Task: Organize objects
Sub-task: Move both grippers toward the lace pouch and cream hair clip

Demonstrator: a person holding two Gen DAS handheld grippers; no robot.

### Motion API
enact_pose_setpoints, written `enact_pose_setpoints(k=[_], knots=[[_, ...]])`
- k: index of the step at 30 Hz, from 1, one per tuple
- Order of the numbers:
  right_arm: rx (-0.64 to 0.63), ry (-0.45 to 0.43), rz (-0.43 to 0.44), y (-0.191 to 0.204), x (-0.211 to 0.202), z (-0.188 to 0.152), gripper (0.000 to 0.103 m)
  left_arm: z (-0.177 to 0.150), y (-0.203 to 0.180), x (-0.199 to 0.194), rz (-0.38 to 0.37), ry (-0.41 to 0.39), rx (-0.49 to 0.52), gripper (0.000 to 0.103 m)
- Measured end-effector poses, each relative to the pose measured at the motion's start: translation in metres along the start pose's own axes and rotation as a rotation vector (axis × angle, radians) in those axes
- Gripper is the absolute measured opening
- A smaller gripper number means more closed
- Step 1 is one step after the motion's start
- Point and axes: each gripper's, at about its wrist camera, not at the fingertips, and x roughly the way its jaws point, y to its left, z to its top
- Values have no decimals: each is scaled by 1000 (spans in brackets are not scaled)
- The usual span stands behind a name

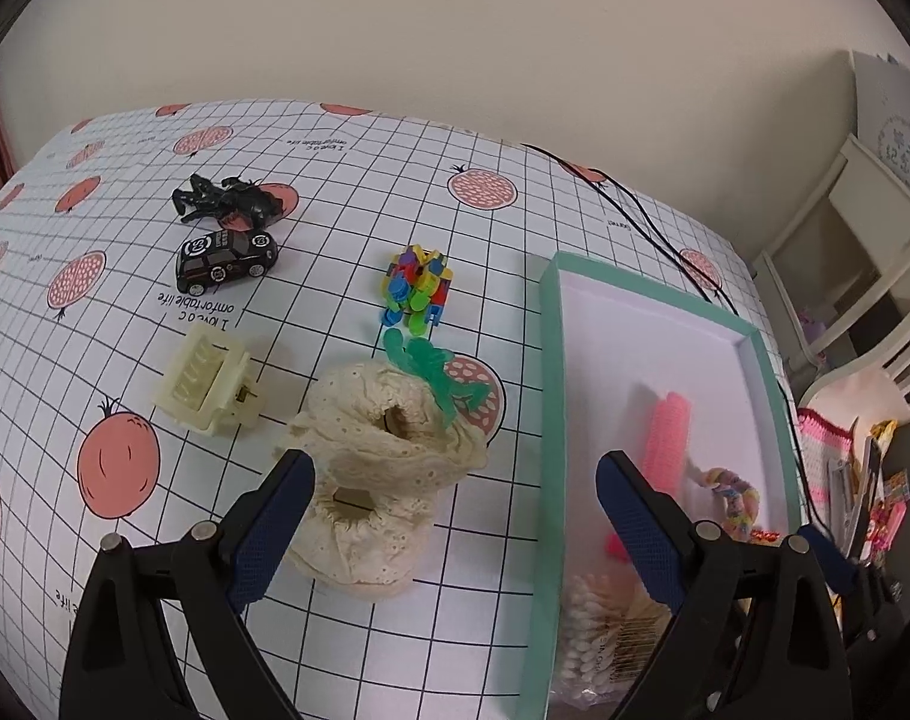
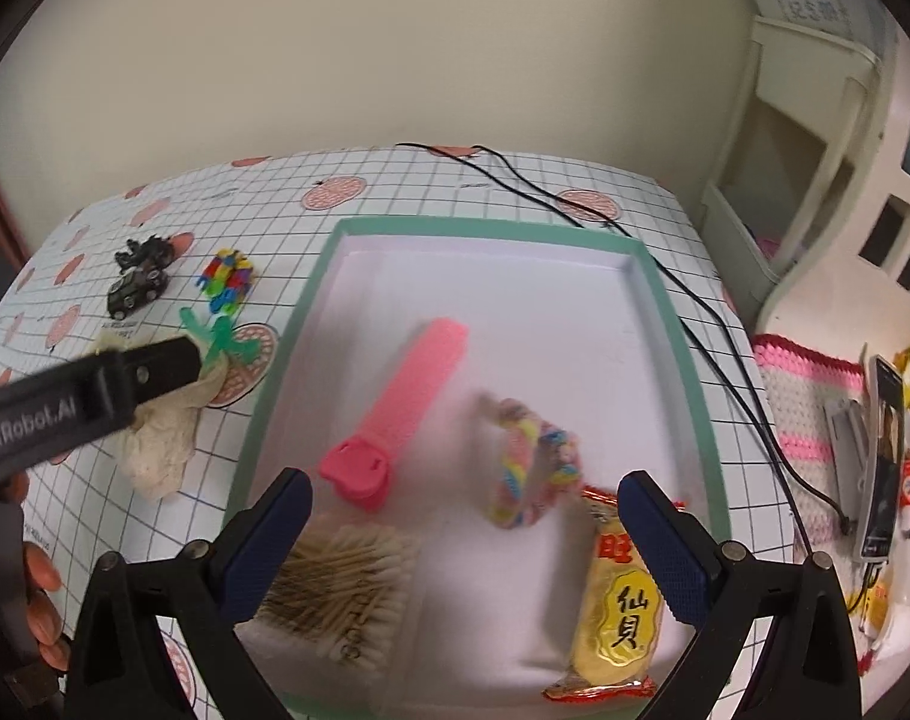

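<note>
Left gripper (image 1: 452, 516) above lace scrunchie (image 1: 383, 468), jaws wide.

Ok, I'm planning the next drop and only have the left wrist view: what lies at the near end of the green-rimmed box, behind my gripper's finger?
Observer: A yellow foil snack packet lies in the near right corner of the green-rimmed white box.
Operator: Is the right gripper holding anything?
Observer: No, the right gripper is open and empty above the box's near end.
Operator: How does the pink thing lie?
Observer: The pink ribbed tube lies diagonally, capped end toward the bag of cotton swabs.
</note>
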Motion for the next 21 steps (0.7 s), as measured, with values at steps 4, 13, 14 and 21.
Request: enact_pose_setpoints(k=[4,13,14,21], knots=[[14,-7,-7,1,-1,2,103,3,5,-4,4,-2,-20,95],[57,-27,0,0,-7,20,103,11,21,-5,53,2,-25,95],[63,-33,7,2,-8,24,103,11,23,-4,56,4,-29,95],[49,-77,18,23,-9,51,103,21,51,1,58,5,-86,95]])
